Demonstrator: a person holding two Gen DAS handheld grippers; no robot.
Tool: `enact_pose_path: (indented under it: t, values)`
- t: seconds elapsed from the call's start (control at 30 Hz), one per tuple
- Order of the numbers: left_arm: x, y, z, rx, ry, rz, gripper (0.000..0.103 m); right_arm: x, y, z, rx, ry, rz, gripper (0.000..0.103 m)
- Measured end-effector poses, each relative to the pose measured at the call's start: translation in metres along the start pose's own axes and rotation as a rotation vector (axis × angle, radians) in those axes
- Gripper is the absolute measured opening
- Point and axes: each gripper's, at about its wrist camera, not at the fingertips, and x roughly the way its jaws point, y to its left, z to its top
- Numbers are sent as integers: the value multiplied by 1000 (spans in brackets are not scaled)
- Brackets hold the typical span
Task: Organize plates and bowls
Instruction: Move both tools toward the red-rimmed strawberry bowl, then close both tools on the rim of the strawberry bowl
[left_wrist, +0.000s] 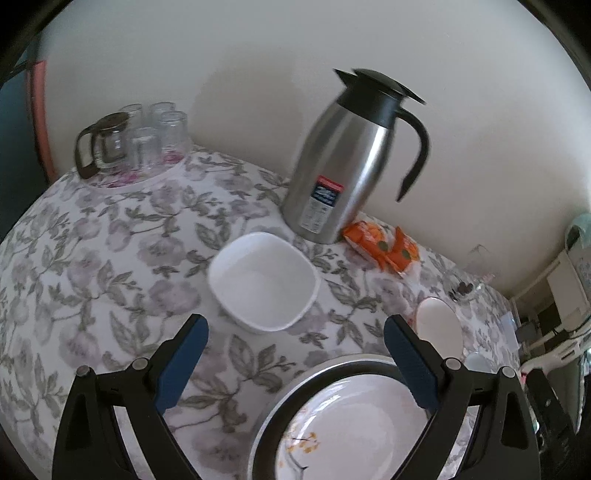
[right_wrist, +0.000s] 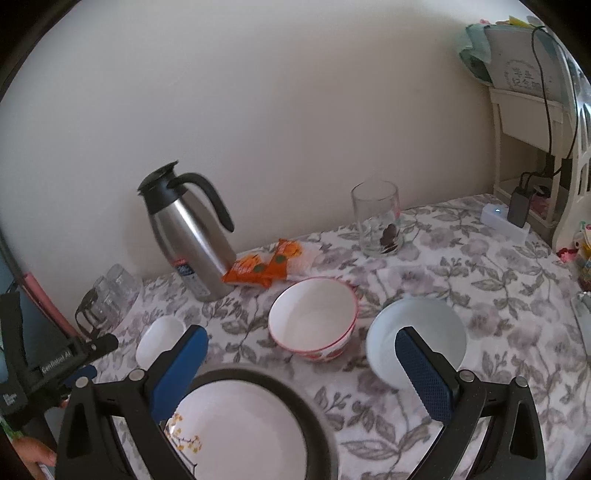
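Both the left gripper (left_wrist: 295, 339) and the right gripper (right_wrist: 301, 350) hover with fingers spread wide and empty above the flowered counter (right_wrist: 498, 295), where a dark-rimmed plate (right_wrist: 240, 424) lies nearest, a square white bowl (left_wrist: 264, 280), a red-rimmed bowl (right_wrist: 314, 317) and a pale bowl (right_wrist: 415, 332) beyond it.

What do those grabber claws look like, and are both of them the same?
They match. The left gripper has two black plastic arms shaped like open triangles, with silver round bolts at the joints and blue textured pads inside the fingers. The right gripper looks the same: black frame, silver bolts, blue dotted pads. In the right wrist view, the left gripper's black side carries small white lettering, too blurred to read surely.
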Motion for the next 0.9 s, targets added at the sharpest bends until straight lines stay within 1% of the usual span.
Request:
enact_pose_path:
  t: [0.03, 0.07, 0.1, 0.17, 0.2, 0.23, 0.27, 0.37, 0.4, 0.43, 0.47, 0.53, 0.6, 0.7, 0.77, 0.83, 0.87, 0.9]
  values:
    - [3, -5, 0, 6, 8, -12, 96, 2, -2, 3, -4, -2, 2, 100]
    - [4, -7, 0, 9, 12, -20, 96, 4, -3, 5, -11, 0, -1, 95]
    - [7, -12, 1, 16, 19, -33, 96, 6, -4, 7, -17, 1, -7, 92]
    - [12, -19, 1, 29, 29, -39, 96, 14, -7, 12, -24, 12, -11, 84]
    - [16, -24, 1, 35, 37, -40, 96, 18, -9, 15, -25, 20, -1, 82]
    - [18, -27, 1, 40, 47, -42, 96, 23, -11, 17, -28, 30, 7, 77]
    - [22, -32, 2, 52, 57, -53, 96, 29, -13, 20, -33, 40, 7, 70]
    - [31, -52, 3, 95, 89, -105, 96, 45, -15, 26, -54, 68, -20, 66]
    - [36, -59, 5, 106, 104, -119, 96, 53, -15, 28, -65, 87, -25, 63]
    - [40, -65, 6, 113, 117, -128, 96, 60, -15, 29, -73, 103, -29, 56]
    - [47, -74, 7, 123, 143, -141, 96, 68, -16, 30, -77, 124, -35, 53]
    - [56, -85, 9, 134, 176, -160, 96, 83, -20, 30, -74, 165, -47, 53]
    - [69, -99, 10, 144, 218, -175, 96, 100, -25, 29, -68, 211, -56, 50]
    - [90, -116, 10, 161, 267, -165, 95, 117, -33, 27, -59, 258, -54, 46]
    - [102, -126, 9, 165, 289, -170, 94, 126, -36, 27, -56, 279, -49, 41]
    - [112, -132, 6, 172, 304, -166, 87, 134, -39, 27, -65, 294, -59, 37]
    - [121, -136, 5, 179, 316, -148, 85, 138, -40, 27, -66, 306, -64, 33]
    - [127, -138, 4, 181, 324, -136, 80, 144, -42, 27, -61, 320, -58, 32]
